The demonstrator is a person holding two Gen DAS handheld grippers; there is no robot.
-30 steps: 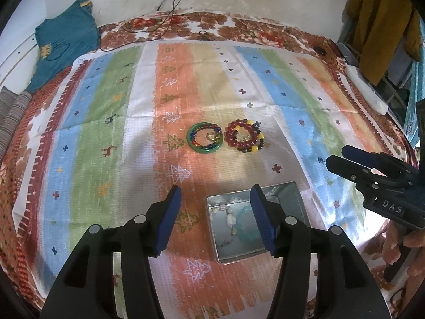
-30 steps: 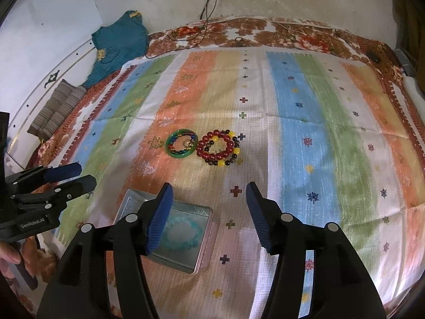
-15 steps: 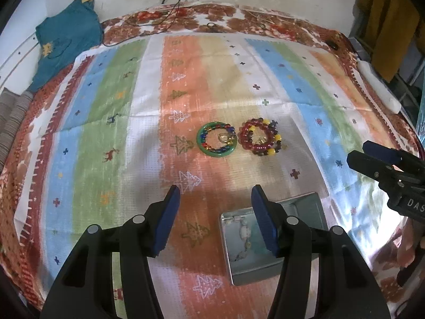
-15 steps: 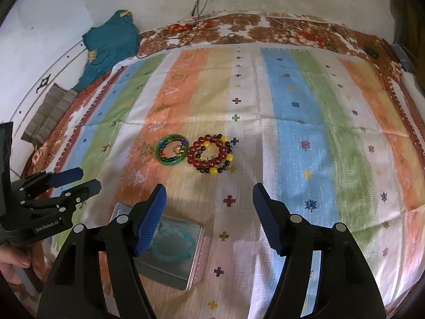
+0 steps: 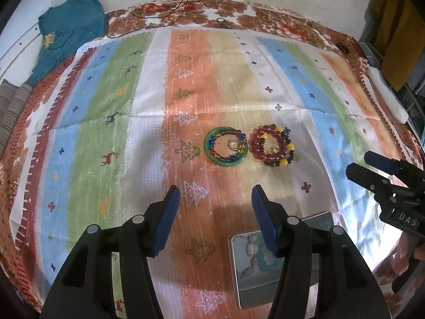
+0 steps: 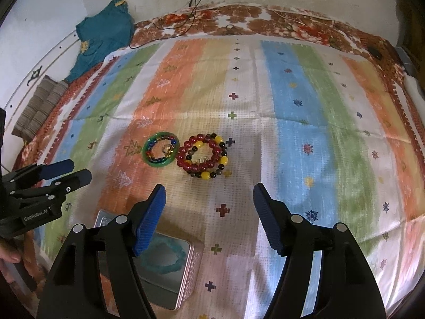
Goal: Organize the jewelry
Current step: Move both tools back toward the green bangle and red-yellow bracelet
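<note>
A green bangle with small coloured beads inside it lies on the striped cloth. Touching its right side is a pile of red, yellow and dark bead bracelets. An open metal tin near the front holds a turquoise bead bracelet. My left gripper is open and empty, a little short of the bangle. My right gripper is open wider and empty, just short of the red beads.
The striped cloth covers a floral bedspread. A teal garment and a folded striped cloth lie at the far left. A cable hangs at the back, and a white object lies on the right edge.
Both grippers moved forward toward the bracelets, so the tin slid down and back beneath them. The right jaws spread wider. The jewelry has not moved.
</note>
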